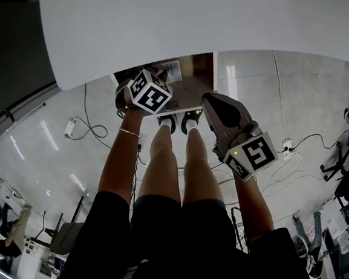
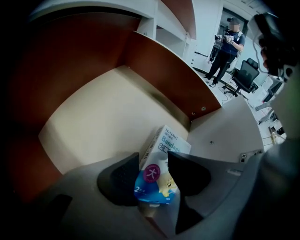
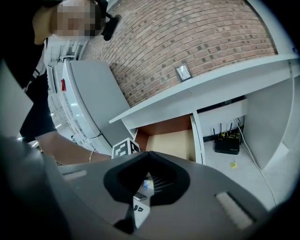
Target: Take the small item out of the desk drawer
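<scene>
Two tools are out: left tool [image 2: 153, 177] open around the small box [image 2: 163, 157] in the drawer [image 2: 93, 117] to grab it, right tool [image 3: 149, 154] clenched empty.

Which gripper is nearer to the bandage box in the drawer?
Left. The left gripper straddles the bandage box with open jaws; the right gripper, shut, is outside the drawer.

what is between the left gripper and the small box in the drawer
Nothing visible. The drawer is open, and the left gripper has its jaws apart on either side of the small box, which lies uncovered on the drawer floor.
</scene>
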The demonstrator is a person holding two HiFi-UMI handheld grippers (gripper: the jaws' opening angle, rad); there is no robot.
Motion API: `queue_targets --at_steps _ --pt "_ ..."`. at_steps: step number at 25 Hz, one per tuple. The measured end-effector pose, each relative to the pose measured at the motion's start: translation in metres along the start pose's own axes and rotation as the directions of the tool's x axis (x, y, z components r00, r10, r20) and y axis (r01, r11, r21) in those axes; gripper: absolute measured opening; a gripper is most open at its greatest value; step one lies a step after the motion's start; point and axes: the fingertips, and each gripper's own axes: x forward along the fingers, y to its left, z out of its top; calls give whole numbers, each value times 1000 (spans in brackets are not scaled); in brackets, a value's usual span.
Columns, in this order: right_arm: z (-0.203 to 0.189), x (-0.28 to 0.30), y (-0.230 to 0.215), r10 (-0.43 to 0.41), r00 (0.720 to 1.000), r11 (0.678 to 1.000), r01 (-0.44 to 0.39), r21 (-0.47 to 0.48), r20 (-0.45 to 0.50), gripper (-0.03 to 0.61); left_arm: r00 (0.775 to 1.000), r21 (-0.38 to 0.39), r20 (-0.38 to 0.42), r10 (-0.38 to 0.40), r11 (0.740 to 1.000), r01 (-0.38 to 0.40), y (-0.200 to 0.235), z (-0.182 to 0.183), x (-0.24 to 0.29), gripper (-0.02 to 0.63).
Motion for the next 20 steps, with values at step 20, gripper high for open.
queue_targets --at_steps 20 --pt "-11 -1 -9 -18 999 1000 18 -6 -44 12 1000 35 16 20 999 -21 -2 3 -2 115"
